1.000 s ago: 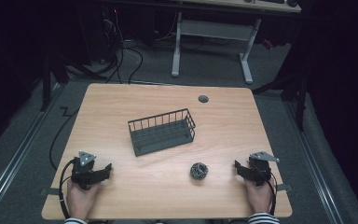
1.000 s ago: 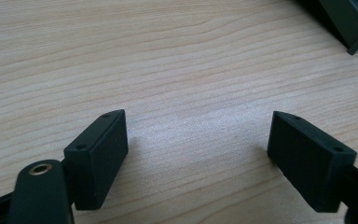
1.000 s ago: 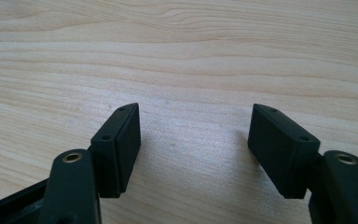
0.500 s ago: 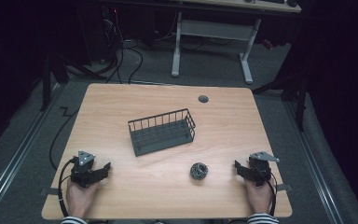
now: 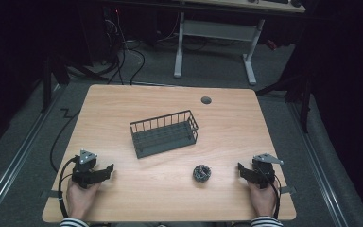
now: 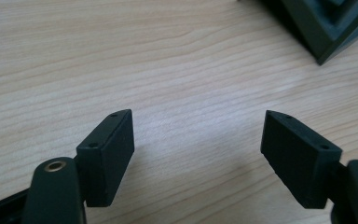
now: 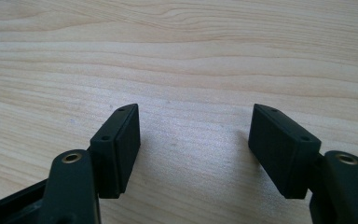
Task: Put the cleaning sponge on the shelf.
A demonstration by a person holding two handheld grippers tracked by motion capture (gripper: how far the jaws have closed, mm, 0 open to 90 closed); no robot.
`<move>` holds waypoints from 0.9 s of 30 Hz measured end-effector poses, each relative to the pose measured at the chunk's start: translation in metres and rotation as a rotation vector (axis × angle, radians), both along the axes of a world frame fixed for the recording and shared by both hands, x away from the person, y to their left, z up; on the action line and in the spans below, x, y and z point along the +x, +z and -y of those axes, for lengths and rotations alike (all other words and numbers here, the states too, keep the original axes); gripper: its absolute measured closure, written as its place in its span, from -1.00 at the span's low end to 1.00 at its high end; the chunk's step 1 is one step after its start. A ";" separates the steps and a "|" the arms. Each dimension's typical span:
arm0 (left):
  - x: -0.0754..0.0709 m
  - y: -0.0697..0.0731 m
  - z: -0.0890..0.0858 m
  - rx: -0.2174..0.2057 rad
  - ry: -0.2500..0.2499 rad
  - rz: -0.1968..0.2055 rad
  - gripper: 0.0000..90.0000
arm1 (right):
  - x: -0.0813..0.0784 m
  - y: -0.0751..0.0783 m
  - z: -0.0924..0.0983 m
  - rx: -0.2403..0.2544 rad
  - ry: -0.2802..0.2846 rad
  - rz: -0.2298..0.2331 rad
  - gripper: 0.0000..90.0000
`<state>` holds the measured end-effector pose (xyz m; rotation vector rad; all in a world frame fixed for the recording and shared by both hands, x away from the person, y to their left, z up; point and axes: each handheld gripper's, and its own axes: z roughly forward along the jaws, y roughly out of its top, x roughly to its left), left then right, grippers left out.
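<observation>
Currently both hands rest low on the worktop (image 5: 123,104): left gripper (image 5: 108,169) at 7 o'clock, jaws just reopened, spread empty; right gripper (image 5: 240,169) at 5, jaws apart, empty. The left gripper view catches the wire basket (image 6: 326,23) corner; the high view adds the dark coil (image 5: 201,173).

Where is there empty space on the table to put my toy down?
Lots of bare wood on the table: the far strip behind the wire basket, both sides of it, and the front middle between the left tool and the small dark coil. Tightest between coil and right tool.
</observation>
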<state>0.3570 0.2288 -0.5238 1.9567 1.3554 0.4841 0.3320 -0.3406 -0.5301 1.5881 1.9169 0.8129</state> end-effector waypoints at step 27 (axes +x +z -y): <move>0.030 0.062 0.021 -0.146 -0.117 0.056 -0.46 | 0.000 0.000 0.000 -0.001 0.000 0.002 -0.24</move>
